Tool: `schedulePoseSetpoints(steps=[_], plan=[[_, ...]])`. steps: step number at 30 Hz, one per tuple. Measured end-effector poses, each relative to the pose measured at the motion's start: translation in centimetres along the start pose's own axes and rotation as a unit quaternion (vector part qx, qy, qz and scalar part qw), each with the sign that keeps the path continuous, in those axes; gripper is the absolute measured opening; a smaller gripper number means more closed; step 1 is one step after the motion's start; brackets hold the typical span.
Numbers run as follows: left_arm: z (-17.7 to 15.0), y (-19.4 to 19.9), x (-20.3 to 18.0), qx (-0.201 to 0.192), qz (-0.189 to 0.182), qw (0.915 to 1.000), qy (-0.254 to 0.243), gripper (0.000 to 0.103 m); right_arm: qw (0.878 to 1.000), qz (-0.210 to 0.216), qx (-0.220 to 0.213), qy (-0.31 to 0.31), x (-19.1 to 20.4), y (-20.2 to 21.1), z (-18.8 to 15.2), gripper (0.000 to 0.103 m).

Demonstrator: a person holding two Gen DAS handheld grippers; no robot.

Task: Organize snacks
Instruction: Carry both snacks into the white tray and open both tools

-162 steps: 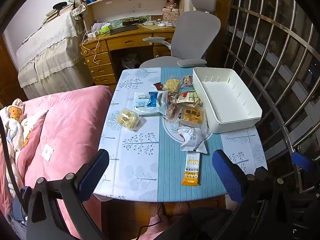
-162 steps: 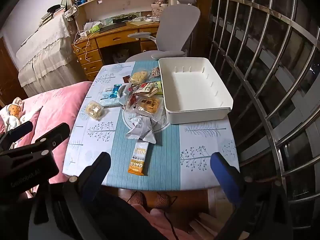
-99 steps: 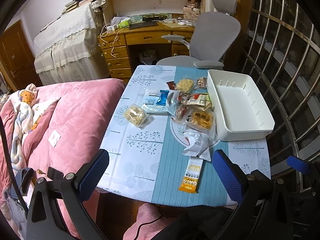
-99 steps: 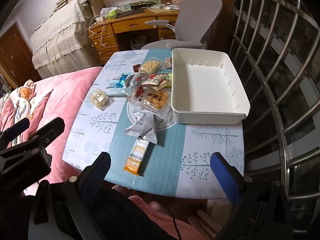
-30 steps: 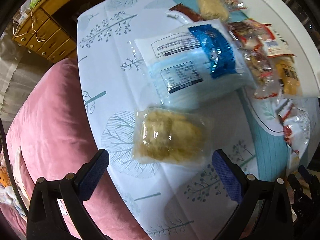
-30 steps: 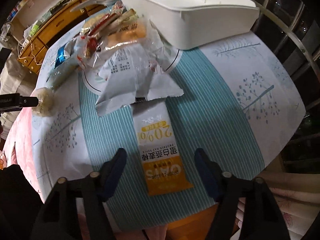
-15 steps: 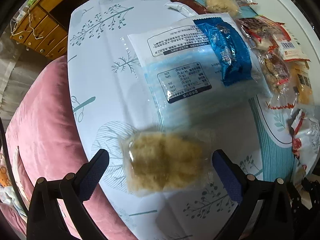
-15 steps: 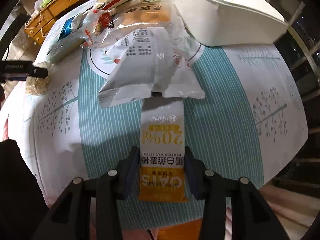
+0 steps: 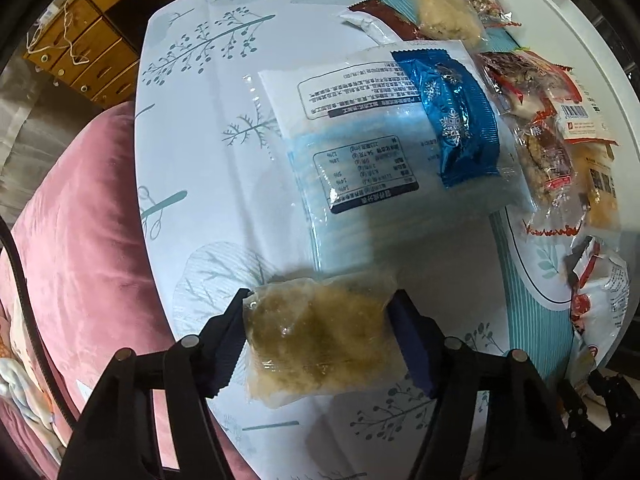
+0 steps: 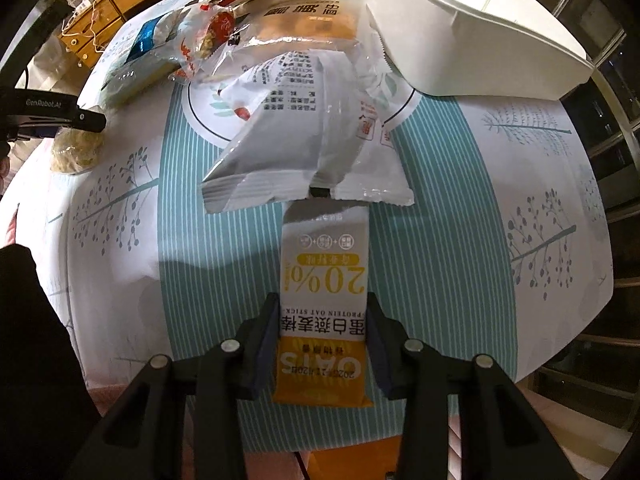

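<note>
The table (image 10: 520,184), under a tree-print cloth with a teal striped runner, carries a loose heap of snack packets, and the white bin (image 10: 472,20) they are presumably meant for stands empty at its far right edge. The step in hand looks like a double pick-up, one packet per tool, with nothing sorted into the bin yet.

The left tool (image 9: 320,340) points straight down over the table's left side, near the pink bedding (image 9: 80,220). Its jaws are closing around a clear packet of pale crumbly cake (image 9: 320,344), and the blue pads sit at the wrapper's two ends, seemingly pressing, though the fisheye blur makes firm contact hard to confirm. Just beyond it lies the large clear pack with a blue sachet (image 9: 400,140).

The right tool (image 10: 322,344) also points straight down at the near edge of the runner. Its jaws are closing narrow on the orange and white oat bar (image 10: 324,304), pads against both long sides.

Next, each grip probably needs to firm up before lifting, then both packets must travel to the bin, the cake having far the longer way across the heap.
</note>
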State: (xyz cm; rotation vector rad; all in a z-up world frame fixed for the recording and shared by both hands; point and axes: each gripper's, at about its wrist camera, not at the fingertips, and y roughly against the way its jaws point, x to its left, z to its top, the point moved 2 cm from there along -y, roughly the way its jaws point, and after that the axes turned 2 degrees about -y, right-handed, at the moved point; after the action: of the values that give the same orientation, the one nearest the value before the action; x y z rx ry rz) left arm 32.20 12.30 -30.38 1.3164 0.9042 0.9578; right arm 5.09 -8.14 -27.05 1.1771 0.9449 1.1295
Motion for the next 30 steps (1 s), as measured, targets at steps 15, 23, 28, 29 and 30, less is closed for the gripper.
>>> schedulePoseSetpoints(steps=[15, 23, 28, 29, 30], plan=[[-5.5, 7.3, -1.7, -0.052, -0.036, 0.998, -0.001, 0.066, 1.0, -0.005, -0.018, -0.002, 1.4, 2.4, -3.6, 0.04], [-8.9, 11.1, -3.6, -0.057, -0.079, 0.995, -0.023, 0.066, 0.998, -0.018, -0.057, -0.021, -0.5, 7.2, -5.9, 0.04], [-10.5, 13.7, -4.7, -0.068, -0.102, 0.9919, -0.032, 0.066, 0.996, -0.019, -0.085, -0.022, -1.2, 9.3, -4.0, 0.04], [-10.7, 14.3, -5.0, -0.07, -0.103, 0.9916, -0.035, 0.066, 0.996, -0.016, -0.09, -0.024, -1.3, 9.2, -3.7, 0.04], [-10.9, 14.8, -5.3, -0.073, -0.104, 0.9912, -0.037, 0.066, 0.995, -0.011, -0.097, -0.028, -1.3, 9.4, -3.2, 0.04]])
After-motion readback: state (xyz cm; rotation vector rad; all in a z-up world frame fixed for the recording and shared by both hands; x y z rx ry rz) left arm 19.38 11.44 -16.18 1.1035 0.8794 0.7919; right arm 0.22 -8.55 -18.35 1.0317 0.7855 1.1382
